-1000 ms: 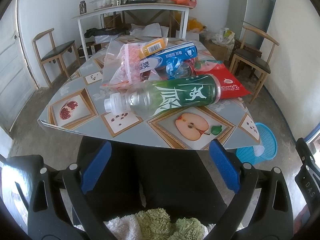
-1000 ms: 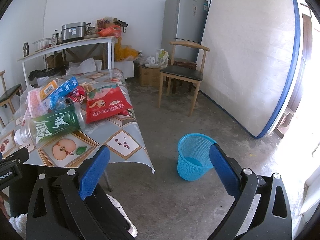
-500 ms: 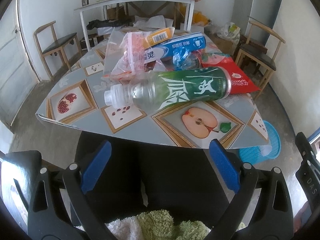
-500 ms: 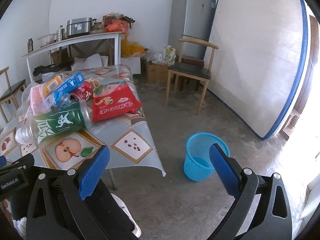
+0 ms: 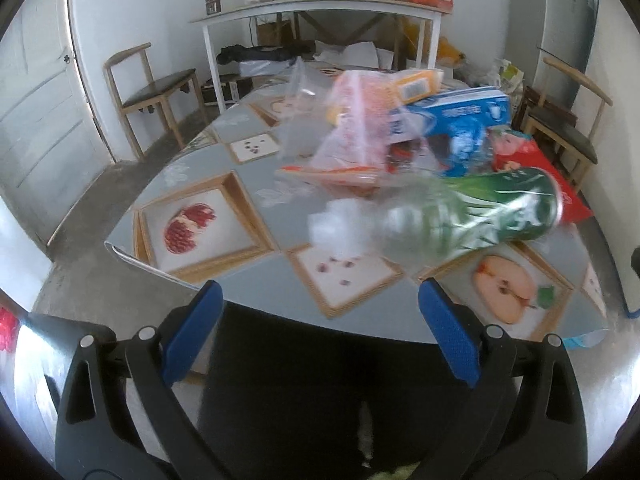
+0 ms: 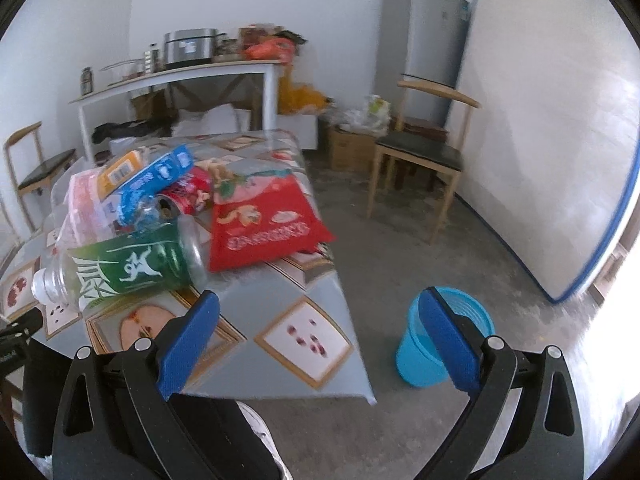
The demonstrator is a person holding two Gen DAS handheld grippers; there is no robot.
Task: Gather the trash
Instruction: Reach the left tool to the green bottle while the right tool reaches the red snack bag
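Note:
A pile of trash lies on the table (image 5: 248, 196): a green-labelled plastic bottle (image 5: 460, 216) on its side, a red snack bag (image 6: 264, 224), a blue box (image 5: 460, 116), a red can (image 6: 188, 196), a pink plastic bag (image 5: 356, 120) and a yellow packet (image 5: 416, 84). The bottle (image 6: 132, 268) also shows in the right wrist view. A blue mesh trash basket (image 6: 444, 344) stands on the floor right of the table. My left gripper (image 5: 320, 336) is open and empty, short of the table's near edge. My right gripper (image 6: 316, 344) is open and empty, above the table's near right corner.
Wooden chairs stand at the left (image 5: 152, 88) and right (image 6: 420, 152) of the table. A white side table (image 5: 320, 8) with pots is behind. A fridge (image 6: 420, 44) and a mattress (image 6: 548, 140) line the right wall. My dark-clothed legs (image 5: 340, 400) are below the left gripper.
Both grippers have moved forward towards the table. The left view has swung left, so the bottle now sits right of centre. Both grippers stay open.

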